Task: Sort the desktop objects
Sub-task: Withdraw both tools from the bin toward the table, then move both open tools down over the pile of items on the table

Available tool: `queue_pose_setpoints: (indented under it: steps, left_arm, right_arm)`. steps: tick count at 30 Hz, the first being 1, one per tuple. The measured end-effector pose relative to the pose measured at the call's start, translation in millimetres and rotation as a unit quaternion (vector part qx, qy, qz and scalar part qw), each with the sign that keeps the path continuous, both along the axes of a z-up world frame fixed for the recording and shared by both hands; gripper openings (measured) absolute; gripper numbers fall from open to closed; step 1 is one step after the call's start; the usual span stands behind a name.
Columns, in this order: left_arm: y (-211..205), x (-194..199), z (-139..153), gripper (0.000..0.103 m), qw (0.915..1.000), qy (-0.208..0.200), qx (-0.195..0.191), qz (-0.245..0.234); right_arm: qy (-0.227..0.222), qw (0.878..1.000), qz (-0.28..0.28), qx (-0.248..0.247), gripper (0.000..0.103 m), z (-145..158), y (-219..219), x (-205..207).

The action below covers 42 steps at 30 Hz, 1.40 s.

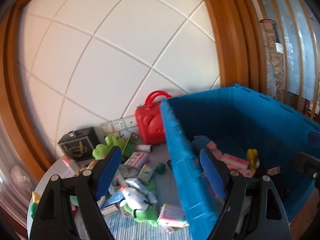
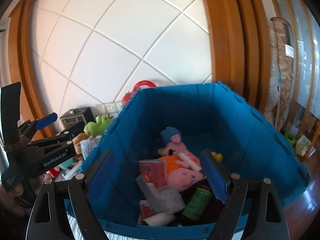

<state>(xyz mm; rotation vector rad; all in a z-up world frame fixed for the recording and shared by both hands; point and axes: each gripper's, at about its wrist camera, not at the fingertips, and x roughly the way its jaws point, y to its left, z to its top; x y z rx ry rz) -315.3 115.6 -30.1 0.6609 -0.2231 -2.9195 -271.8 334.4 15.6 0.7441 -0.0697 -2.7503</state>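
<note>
Left gripper [image 1: 161,160] jaws spread wide, empty, straddling near wall of blue crate [image 1: 180,160]. Right gripper [image 2: 158,172] also wide apart, empty, above crate interior. Pink pig plush [image 2: 180,172], green thread spool [image 2: 197,204], red box [image 2: 154,170] inside crate. Loose clutter on worktop [image 1: 130,227] beside crate: green frog plush [image 1: 106,147], red toy case [image 1: 150,124] at back edge.

White tiled wall [image 1: 112,46] framed in orange wood [image 1: 226,40], with sockets [image 1: 118,125] low down.
</note>
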Motion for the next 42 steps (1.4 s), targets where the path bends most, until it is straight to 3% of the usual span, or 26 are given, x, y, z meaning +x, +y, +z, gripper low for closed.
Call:
queue_pose_setpoints:
  steps: [8, 14, 22, 33, 42]
  left_arm:
    - [-83, 29, -36, 0.081, 0.9992, -0.021, 0.009, 0.034]
    - [-175, 59, -61, 0.081, 0.9972, -0.030, -0.013, 0.067]
    - [-288, 76, -108, 0.081, 0.9917, -0.078, -0.020, 0.100]
    - [-343, 66, -163, 0.081, 0.9828, -0.138, -0.014, 0.123]
    - [-372, 37, -165, 0.081, 0.9757, -0.145, -0.008, 0.164]
  right_arm:
    - [0.006, 0.999, 0.034, -0.001, 0.090, 3, -74, 8]
    - [0.012, 0.997, 0.071, -0.002, 0.091, 5, -155, 11]
    - [-0.029, 0.995, 0.098, 0.000, 0.093, -37, -247, 2]
    - [-0.110, 0.986, 0.126, 0.019, 0.092, -126, -302, -27]
    - [-0.150, 0.975, 0.161, 0.034, 0.092, -160, -322, -71]
